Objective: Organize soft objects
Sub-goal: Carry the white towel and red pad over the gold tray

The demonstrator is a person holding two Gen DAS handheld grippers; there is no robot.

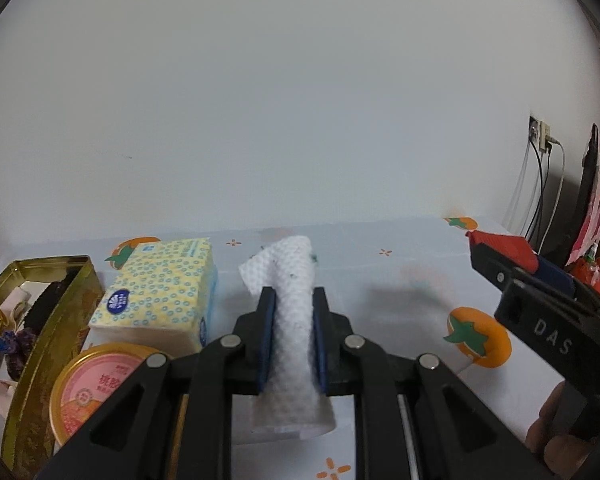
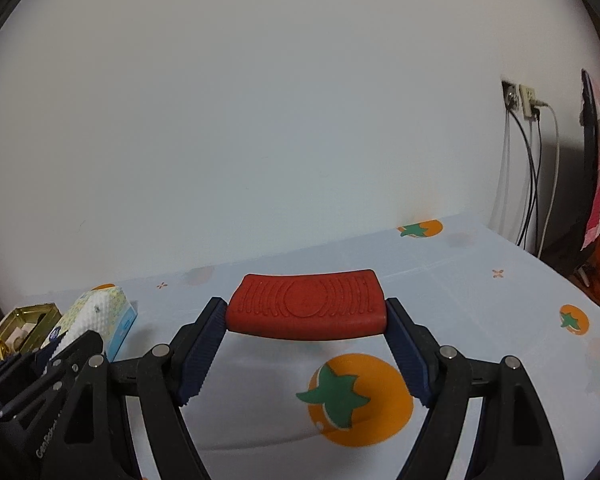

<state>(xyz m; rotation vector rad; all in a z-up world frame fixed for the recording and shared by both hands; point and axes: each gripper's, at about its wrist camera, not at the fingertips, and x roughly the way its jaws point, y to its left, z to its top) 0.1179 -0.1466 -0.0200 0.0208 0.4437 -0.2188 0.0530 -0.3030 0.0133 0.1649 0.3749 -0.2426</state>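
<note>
Left tool (image 1: 293,312) — closed tight on white embossed cloth (image 1: 290,280), folded into a strip; blue pads pinching its flanks, long axis in line with the fingers, one end poking past the tips, the other trailing back under the linkage. Held clear of the desk (image 1: 400,280).

Right tool (image 2: 306,344) — jaws spread wide, clamped endwise on red ribbed pad (image 2: 305,307); long axis crosswise, spanning tip to tip, slightly bowed. Carried above the persimmon-print cover.

Ahead and left of left tool: yellow tissue pack (image 1: 160,284), flat on the desk. Further left: gold tin (image 1: 52,312), lid off, already holding dark and pale soft items plus a small blue-and-purple piece. Nearer, below the tissue pack, partly hidden by the linkage: round pink-lidded can (image 1: 92,384).

Right of left tool, at frame edge: right tool with red pad — well apart from the tin.

Key relation, as judged: gold tin the likely receptacle, off to the left of both tools; left tool clearly nearer, cloth strip needing a leftward swing and its axis brought along the tin's length. Right tool farther off, with the left tool and the tissue pack between it and the tin.

Far right: wall socket with cables (image 2: 532,168).
</note>
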